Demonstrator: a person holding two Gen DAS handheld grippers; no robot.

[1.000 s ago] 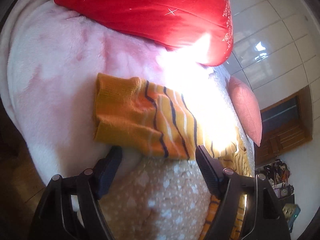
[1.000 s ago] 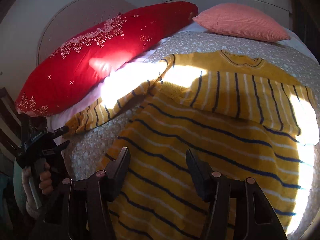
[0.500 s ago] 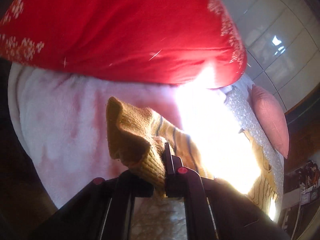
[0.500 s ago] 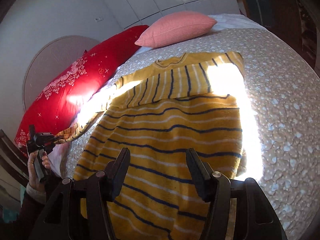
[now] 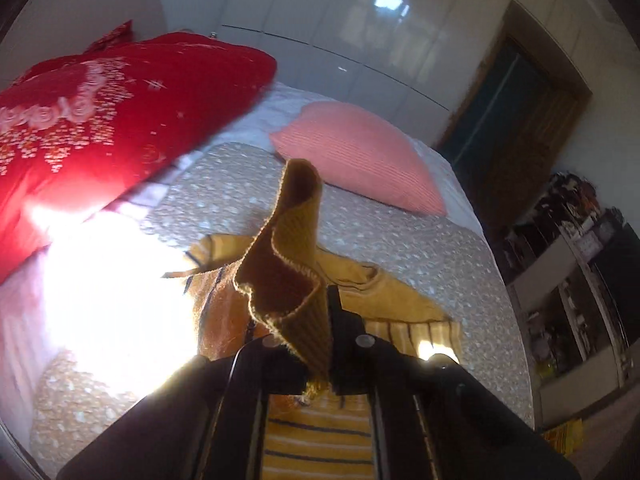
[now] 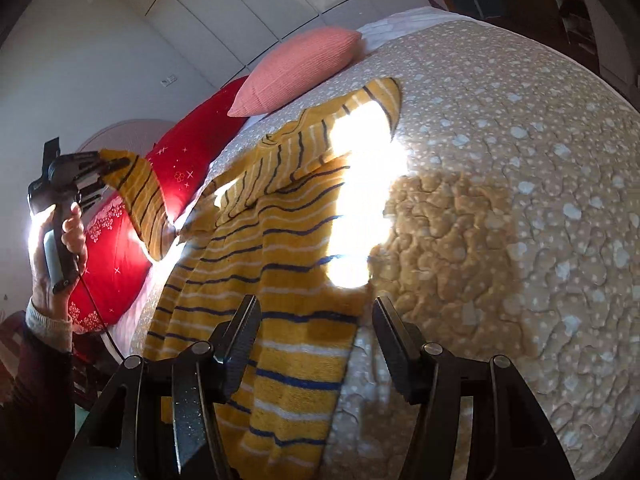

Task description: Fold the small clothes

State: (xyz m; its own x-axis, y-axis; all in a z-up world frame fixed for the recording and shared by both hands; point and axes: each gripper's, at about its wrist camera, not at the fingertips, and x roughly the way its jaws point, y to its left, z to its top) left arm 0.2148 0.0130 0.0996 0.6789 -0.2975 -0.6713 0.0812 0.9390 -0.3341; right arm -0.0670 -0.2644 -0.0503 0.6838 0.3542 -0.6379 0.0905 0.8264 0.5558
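Observation:
A yellow sweater (image 6: 276, 248) with dark blue and white stripes lies flat on the bed. My left gripper (image 5: 326, 320) is shut on the sweater's sleeve cuff (image 5: 292, 264), which stands up crumpled above the jaws. In the right wrist view the left gripper (image 6: 108, 168) holds that sleeve (image 6: 144, 204) lifted in the air over the red pillow, with a hand (image 6: 60, 240) on its handle. My right gripper (image 6: 316, 320) is open just above the sweater's lower right edge. Its pads do not press on the cloth.
The bed has a beige quilted spread (image 6: 500, 200) with white spots and a bright sun patch (image 6: 360, 152). A long red pillow (image 5: 100, 120) and a pink cushion (image 5: 360, 156) lie at its head. White wardrobe doors (image 5: 360, 40) stand behind; cluttered shelves (image 5: 568, 280) are at the right.
The left gripper closed on the sleeve cuff and lifted it off the bed, swinging toward the sweater's body. The right gripper slid to the sweater's right edge, still open.

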